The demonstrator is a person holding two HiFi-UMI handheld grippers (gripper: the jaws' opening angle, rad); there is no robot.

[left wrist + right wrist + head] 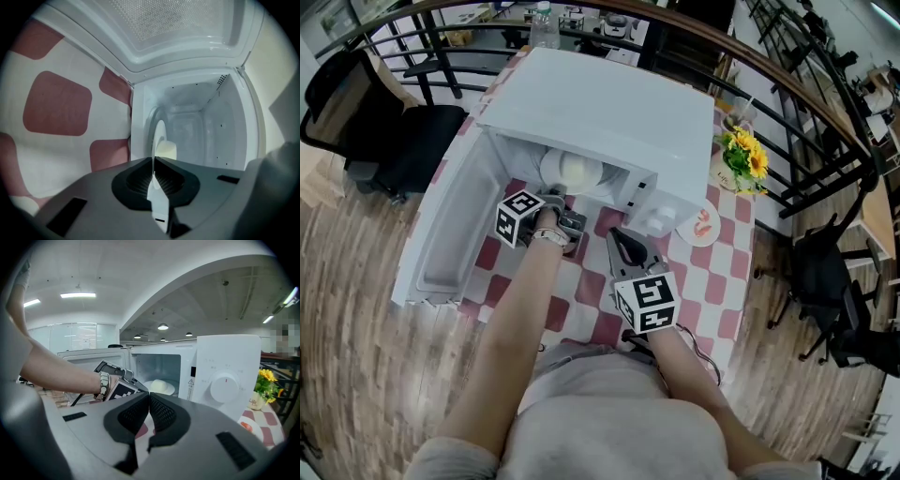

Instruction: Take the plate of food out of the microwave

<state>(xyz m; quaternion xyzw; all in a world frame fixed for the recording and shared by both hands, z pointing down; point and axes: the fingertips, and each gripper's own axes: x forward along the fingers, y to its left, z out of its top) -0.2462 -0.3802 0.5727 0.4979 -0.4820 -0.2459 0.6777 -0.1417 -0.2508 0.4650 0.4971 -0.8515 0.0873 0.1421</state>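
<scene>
As seen from the head view, my L gripper [565, 200] reaches into the open microwave [609, 103], tips at the plate [572, 172] rim. My R gripper [615, 236] hangs over the table [712, 277], short of the door.

Left gripper view: jaws pinched on the plate's edge, food [167, 150] on it, plate inside the cavity.

Right gripper view: jaws together, nothing btw them.

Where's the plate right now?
Head view: the plate is inside the open microwave, left of its control panel, its near rim clamped in the left hand-held gripper.
</scene>
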